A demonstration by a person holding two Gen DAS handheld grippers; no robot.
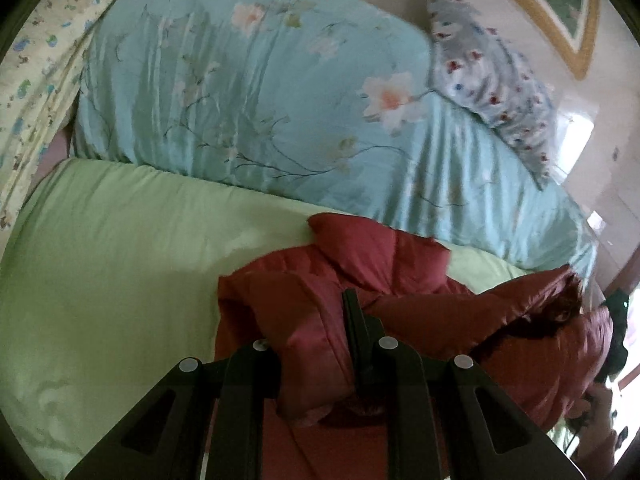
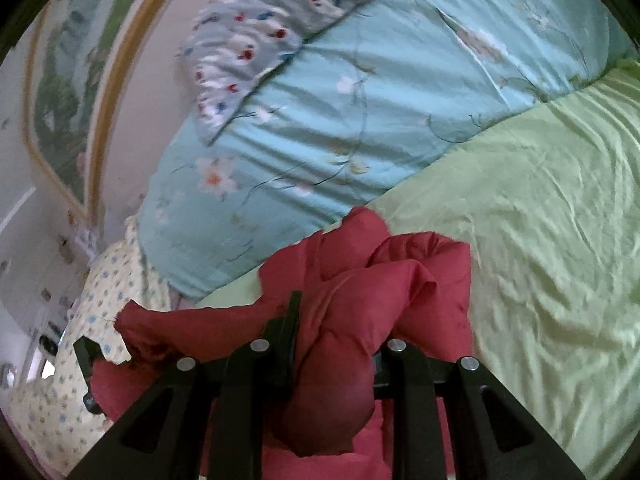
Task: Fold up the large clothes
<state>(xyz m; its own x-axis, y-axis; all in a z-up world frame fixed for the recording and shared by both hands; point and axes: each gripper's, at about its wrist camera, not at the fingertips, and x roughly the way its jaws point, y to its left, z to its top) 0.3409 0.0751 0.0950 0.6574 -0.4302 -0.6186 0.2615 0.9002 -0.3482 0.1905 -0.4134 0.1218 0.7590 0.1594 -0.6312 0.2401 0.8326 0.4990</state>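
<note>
Red jacket (image 2: 332,364) bunched between both grippers' fingers (image 1: 354,332)

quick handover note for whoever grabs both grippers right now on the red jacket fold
Left gripper: shut on a fold of the red puffer jacket.
Right gripper: shut on another bunch of the same jacket.
The jacket hangs bunched between both grippers over the green sheet, with the blue floral duvet and flowered pillow behind.
Done: both grips taken. Left: spread it flat on the sheet, then fold; no neat fold shows yet.
</note>
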